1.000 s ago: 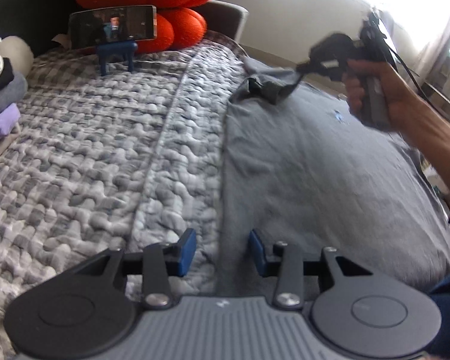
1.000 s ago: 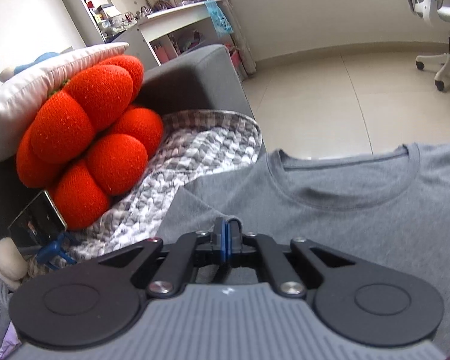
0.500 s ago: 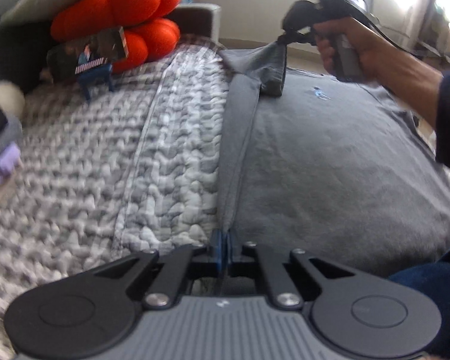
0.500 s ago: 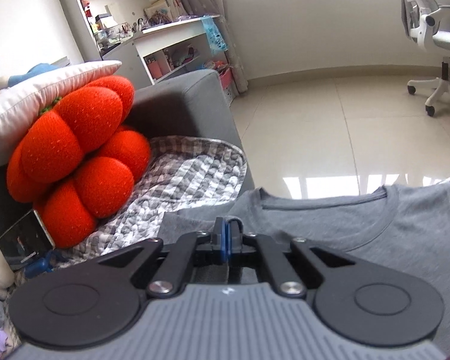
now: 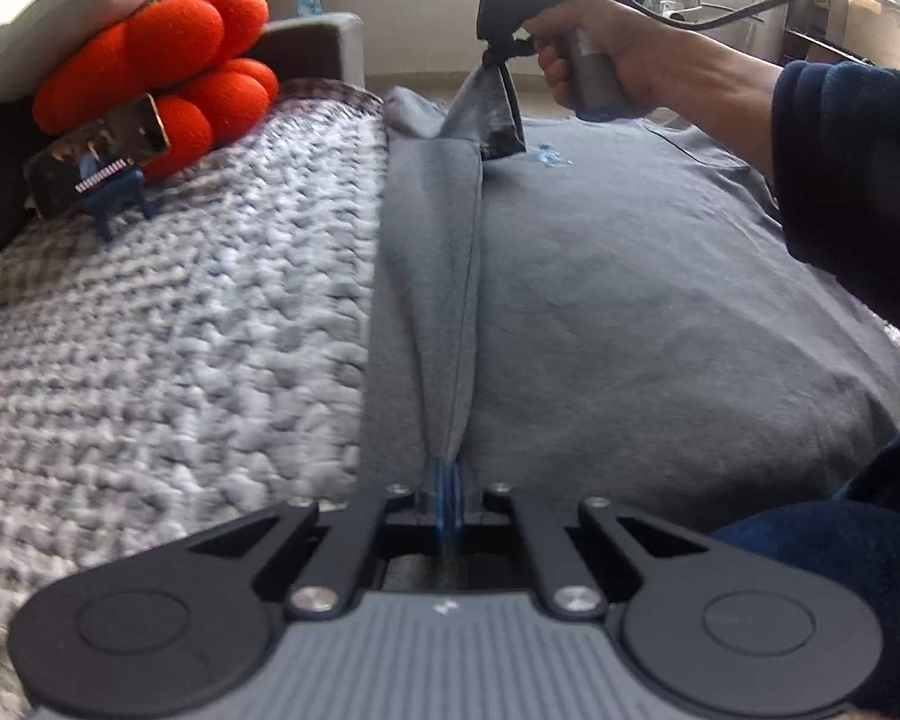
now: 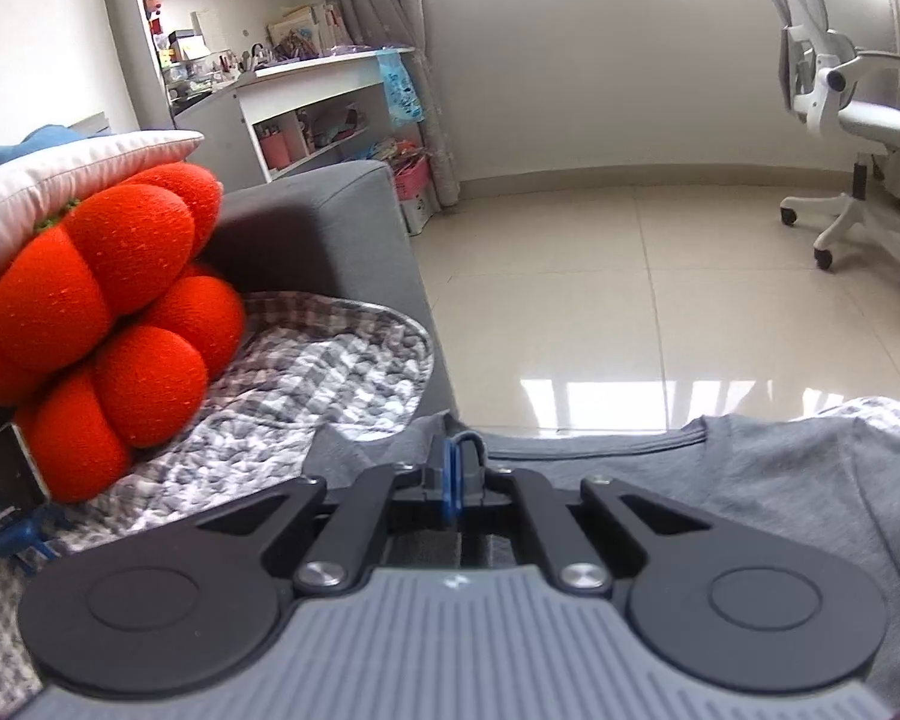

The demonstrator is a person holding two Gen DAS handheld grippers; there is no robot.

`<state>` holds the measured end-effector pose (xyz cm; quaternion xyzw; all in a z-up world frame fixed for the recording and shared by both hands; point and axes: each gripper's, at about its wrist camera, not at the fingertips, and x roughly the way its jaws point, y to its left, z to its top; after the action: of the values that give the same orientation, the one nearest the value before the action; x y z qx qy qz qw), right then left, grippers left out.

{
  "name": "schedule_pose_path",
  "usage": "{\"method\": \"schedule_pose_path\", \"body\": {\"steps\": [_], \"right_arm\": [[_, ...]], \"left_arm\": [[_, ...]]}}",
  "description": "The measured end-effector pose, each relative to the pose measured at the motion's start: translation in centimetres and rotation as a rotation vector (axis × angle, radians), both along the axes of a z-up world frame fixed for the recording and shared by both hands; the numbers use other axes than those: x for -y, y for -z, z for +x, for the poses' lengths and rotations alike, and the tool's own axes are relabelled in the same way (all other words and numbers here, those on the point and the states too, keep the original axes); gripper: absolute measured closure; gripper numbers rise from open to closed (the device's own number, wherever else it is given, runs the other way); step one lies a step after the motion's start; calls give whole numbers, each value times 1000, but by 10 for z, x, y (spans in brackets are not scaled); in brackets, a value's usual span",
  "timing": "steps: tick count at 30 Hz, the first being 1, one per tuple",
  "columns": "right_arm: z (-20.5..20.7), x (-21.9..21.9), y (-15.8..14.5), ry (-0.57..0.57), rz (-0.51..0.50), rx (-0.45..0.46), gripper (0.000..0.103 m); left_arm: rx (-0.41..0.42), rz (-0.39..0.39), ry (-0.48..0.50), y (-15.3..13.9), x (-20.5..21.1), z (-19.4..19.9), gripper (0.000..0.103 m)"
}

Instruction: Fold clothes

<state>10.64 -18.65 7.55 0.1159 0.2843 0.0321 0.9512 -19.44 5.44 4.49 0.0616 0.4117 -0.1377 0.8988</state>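
The left gripper (image 5: 448,495) and the right gripper (image 5: 501,54) are both pinching the same long side edge of the grey T-shirt (image 5: 660,300) (lying on the quilted blanket (image 5: 180,312)), the body spreading rightwards.

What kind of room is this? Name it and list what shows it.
Most likely a lived-in room at home, a bedroom or study. A grey sofa draped with a quilted checked cover carries an orange plush cushion, and past it stand cluttered white shelves and a white office chair on a tiled floor.
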Motion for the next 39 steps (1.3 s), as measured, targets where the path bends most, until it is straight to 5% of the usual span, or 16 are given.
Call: {"method": "schedule_pose_path", "body": {"steps": [14, 21, 27, 37, 39], "right_arm": [[2, 28, 10, -7, 30, 50, 102], [6, 31, 28, -8, -3, -4, 102], [5, 32, 30, 0, 25, -3, 102], [-9, 24, -6, -54, 76, 178, 102], [-5, 27, -4, -36, 71, 156, 102]], "left_arm": [[-171, -134, -34, 15, 24, 20, 99], [-223, -308, 20, -4, -17, 18, 80], [-181, -301, -54, -6, -55, 24, 79], [-206, -223, -65, 19, -36, 21, 80], [-209, -217, -61, 18, -34, 20, 80]]}}
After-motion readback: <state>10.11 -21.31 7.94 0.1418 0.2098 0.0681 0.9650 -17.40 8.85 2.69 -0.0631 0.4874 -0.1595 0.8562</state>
